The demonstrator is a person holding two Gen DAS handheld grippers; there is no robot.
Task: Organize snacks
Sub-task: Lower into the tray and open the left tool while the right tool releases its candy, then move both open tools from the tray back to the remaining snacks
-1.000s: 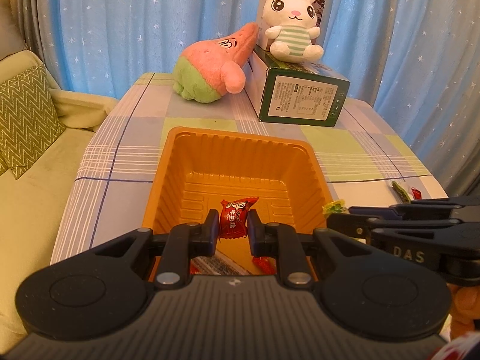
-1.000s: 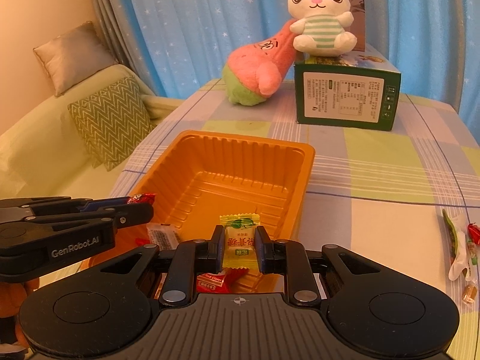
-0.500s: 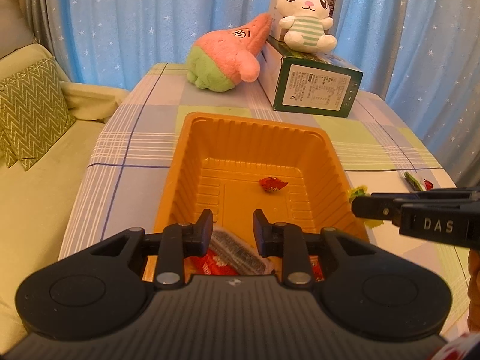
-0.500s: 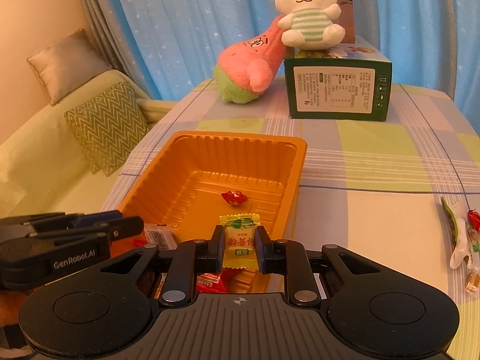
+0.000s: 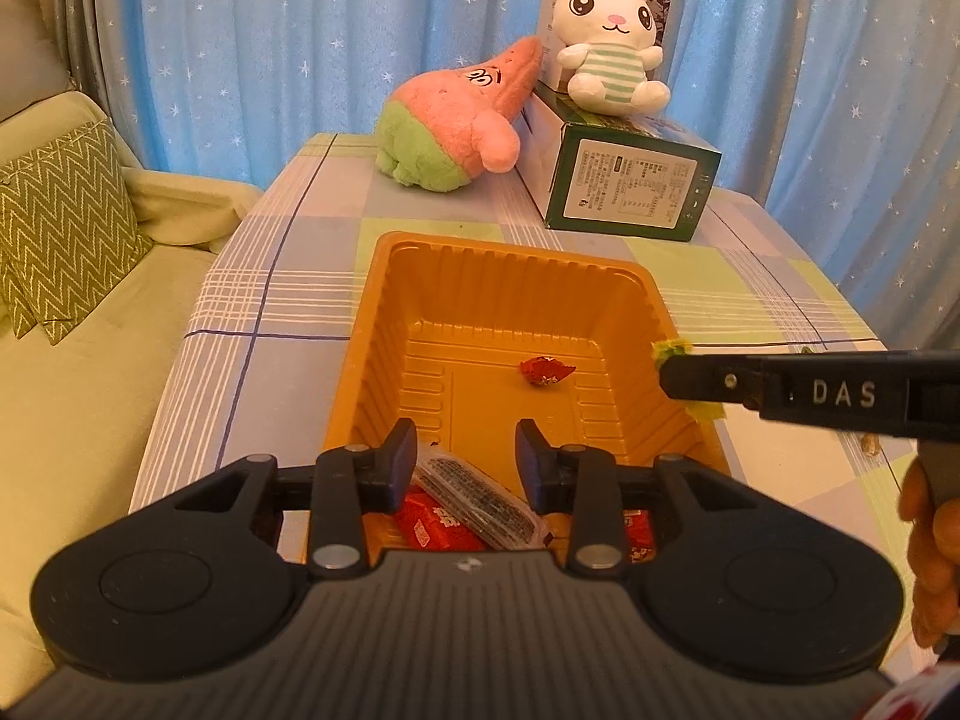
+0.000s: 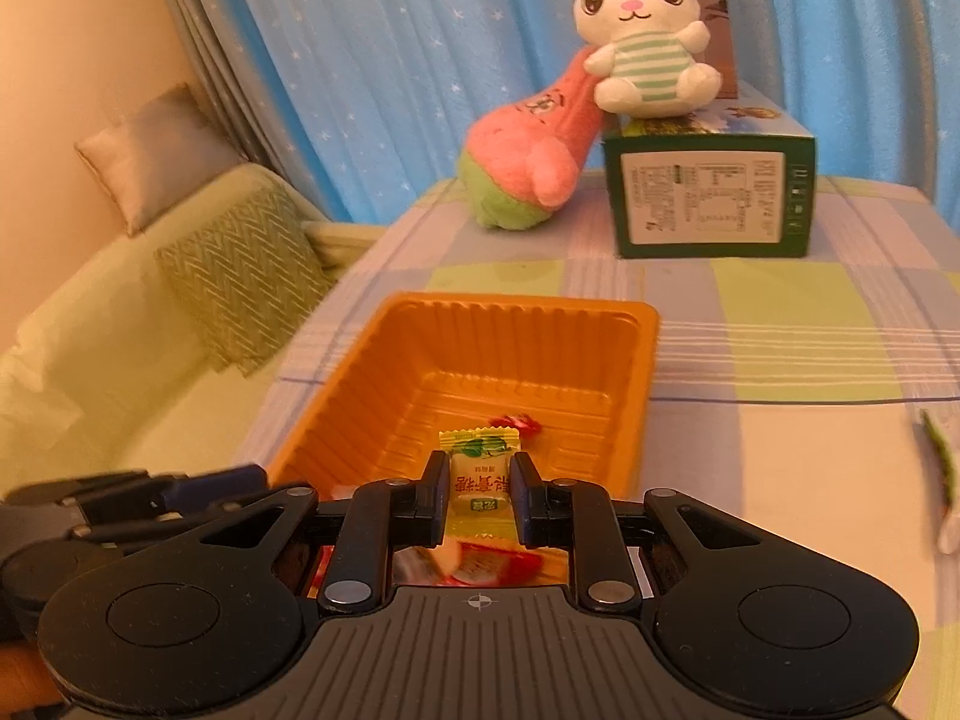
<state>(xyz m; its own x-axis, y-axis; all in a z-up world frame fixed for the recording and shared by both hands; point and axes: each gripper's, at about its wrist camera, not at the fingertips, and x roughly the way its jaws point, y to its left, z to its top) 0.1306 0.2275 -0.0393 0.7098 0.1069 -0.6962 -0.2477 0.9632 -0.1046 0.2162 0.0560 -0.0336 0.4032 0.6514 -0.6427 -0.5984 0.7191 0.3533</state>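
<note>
**A:** Over the orange tray (image 5: pixel 384 276), left gripper (image 5: pixel 465 456) has its jaws opening with nothing between them; red candy (image 5: pixel 545 371) sits on the tray floor.

**B:** Yep, and right gripper (image 6: pixel 478 495) is clamped tight on the yellow candy (image 6: pixel 478 477), above the tray's near end.

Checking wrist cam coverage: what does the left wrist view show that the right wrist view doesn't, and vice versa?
Left wrist only: the left gripper, jaws opening with nothing between them, a dark flat packet on red wrappers just below, and the person's hand.

Right wrist only: the printed face of the yellow candy that the right gripper is shut on, and a grey cushion on the sofa.

Both: the orange tray, the red candy in it, the pink plush, the white bunny and the green box.
</note>
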